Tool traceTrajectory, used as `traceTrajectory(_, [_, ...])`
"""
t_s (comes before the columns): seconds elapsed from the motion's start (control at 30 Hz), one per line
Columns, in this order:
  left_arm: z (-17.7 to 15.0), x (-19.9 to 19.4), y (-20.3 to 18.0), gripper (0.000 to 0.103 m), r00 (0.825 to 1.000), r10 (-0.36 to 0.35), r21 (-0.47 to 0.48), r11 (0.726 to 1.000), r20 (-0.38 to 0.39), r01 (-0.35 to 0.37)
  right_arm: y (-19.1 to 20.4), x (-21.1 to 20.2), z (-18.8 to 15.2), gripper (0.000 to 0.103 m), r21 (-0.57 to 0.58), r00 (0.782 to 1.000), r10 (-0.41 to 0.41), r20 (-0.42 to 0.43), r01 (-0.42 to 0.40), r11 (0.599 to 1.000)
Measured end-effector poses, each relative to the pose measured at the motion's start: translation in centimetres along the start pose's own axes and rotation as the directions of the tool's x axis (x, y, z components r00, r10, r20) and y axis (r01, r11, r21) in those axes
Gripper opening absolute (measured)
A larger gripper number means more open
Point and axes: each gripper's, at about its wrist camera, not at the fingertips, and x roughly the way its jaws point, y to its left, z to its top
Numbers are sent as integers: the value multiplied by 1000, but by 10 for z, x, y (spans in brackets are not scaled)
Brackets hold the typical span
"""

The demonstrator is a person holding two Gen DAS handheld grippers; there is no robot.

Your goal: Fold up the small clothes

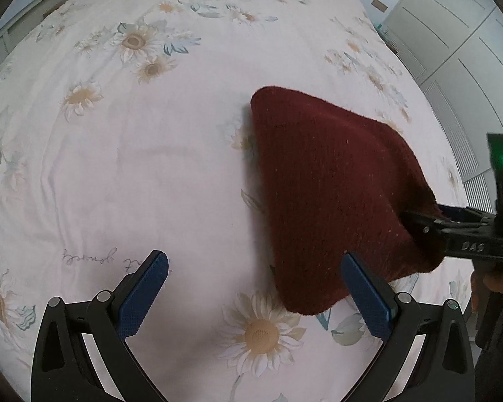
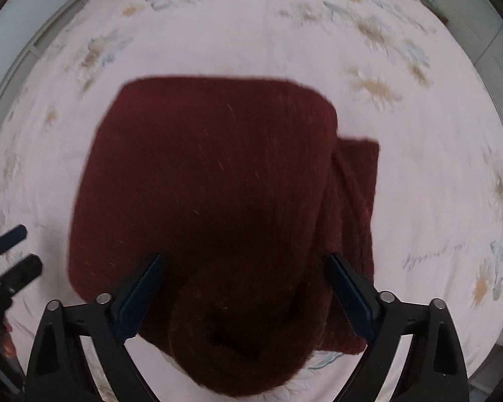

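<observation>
Both tongs apart; maroon knit [image 2: 211,181] between right tongs [image 2: 243,296], seemingly ungripped.

Daisy-print bedsheet [image 1: 151,167] — pale panelled wardrobe [image 1: 452,33] beside it.

Home bedroom. Wide bed [image 1: 171,167] fills both views, covered in a pale pink sheet printed with daisies [image 1: 261,333] and a line of script lettering [image 1: 90,258]. White panelled wardrobe doors [image 1: 452,43] stand past the bed's far corner.
</observation>
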Motion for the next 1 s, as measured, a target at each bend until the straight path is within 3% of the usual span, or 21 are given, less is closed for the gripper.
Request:
traceTrajectory(0.03, [-1, 1, 0, 102, 1000, 1, 4, 1000, -2, -1, -4, 1, -4, 57, 13, 1000, 9, -1, -9, 1000])
traceTrajectory(0.07, [-2, 2, -1, 102, 1000, 3, 9, 1000, -4, -3, -10, 0, -7, 51, 37, 999, 32, 5, -32, 999])
traceTrajectory(0.23, [-4, 5, -2, 102, 1000, 10, 26, 1000, -13, -10, -28, -15, -18, 34, 76, 993, 105, 55, -109, 991])
traceTrajectory(0.43, [-4, 4, -11, 102, 1000, 10, 38, 999, -14, -10, -40, -42, -28, 27, 77, 982, 124, 146, -136, 988])
traceTrajectory(0.63, [-2, 3, -22, 102, 1000, 8, 73, 997, -10, -7, -66, -66, -50, 27, 115, 974, 83, 209, -109, 987])
traceTrajectory(0.77, [-3, 8, -28, 102, 1000, 2, 75, 997, -17, -1, -84, -38, -63, 31, 167, 979, 102, 177, -132, 977])
traceTrajectory(0.83, [-3, 11, -29, 102, 1000, -9, 76, 997, -27, 11, -90, -25, -67, 43, 206, 977, 137, 163, -169, 964])
traceTrajectory(1.0, [-1, 14, -34, 102, 1000, 5, 88, 996, -30, -2, -88, -35, -67, 74, 185, 981, 67, 181, -101, 978])
